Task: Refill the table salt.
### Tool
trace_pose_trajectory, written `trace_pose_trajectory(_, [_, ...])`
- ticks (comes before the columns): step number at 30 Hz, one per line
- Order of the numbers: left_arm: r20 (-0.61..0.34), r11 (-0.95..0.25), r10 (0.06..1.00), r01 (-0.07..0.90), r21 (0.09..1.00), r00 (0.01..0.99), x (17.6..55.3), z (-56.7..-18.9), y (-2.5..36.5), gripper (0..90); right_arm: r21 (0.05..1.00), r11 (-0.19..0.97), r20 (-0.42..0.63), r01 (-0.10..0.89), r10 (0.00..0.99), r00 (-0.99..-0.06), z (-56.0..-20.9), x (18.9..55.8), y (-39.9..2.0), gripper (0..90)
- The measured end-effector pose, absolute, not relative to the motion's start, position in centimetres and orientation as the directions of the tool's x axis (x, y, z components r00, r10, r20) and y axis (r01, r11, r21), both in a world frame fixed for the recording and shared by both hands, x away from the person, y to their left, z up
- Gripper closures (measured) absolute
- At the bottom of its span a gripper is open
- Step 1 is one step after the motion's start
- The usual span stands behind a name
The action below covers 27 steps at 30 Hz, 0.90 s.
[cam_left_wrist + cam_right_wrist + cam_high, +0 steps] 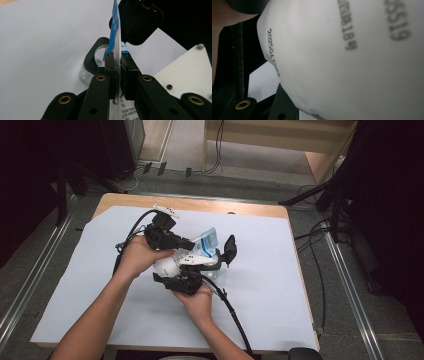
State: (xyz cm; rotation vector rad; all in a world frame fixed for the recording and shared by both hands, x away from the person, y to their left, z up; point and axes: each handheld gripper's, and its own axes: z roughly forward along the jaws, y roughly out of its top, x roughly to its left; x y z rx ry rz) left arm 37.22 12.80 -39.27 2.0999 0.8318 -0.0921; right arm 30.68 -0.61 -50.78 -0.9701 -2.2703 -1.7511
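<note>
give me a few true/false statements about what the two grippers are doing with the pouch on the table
1. The left gripper is clamped on the flat edge of a blue and white pouch. True.
2. The pouch lies flat on the white sheet, untouched. False: it is held up between both grippers.
3. The right gripper is close to the pouch's white body. True: printed digits loom large in the right gripper view.
4. The two grippers are at opposite ends of the table. False: they meet near its middle.
5. A clear round container sits beyond the left gripper. True.
</note>
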Motion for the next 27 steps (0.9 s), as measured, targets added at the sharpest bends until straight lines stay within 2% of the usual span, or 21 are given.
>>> trace_pose_trajectory(9, [-0.336,-0.417,0.531,0.585,0.695,0.778,37.15,-39.08,12.79,84.7,0.834,0.123,0.445,0.538,0.428,-0.787,-50.75,30.77,-0.71,62.3])
trace_pose_trajectory(22, [-0.330,-0.428,0.532,0.585,0.689,0.779,37.01,-39.07,12.82,84.4,0.817,0.083,0.498,0.571,0.398,-0.770,-50.55,30.75,-0.84,62.2])
trace_pose_trajectory(27, [-0.329,-0.429,0.542,0.591,0.683,0.773,37.05,-39.14,12.79,85.4,0.831,0.116,0.462,0.545,0.401,-0.791,-50.40,30.64,-0.66,57.8])
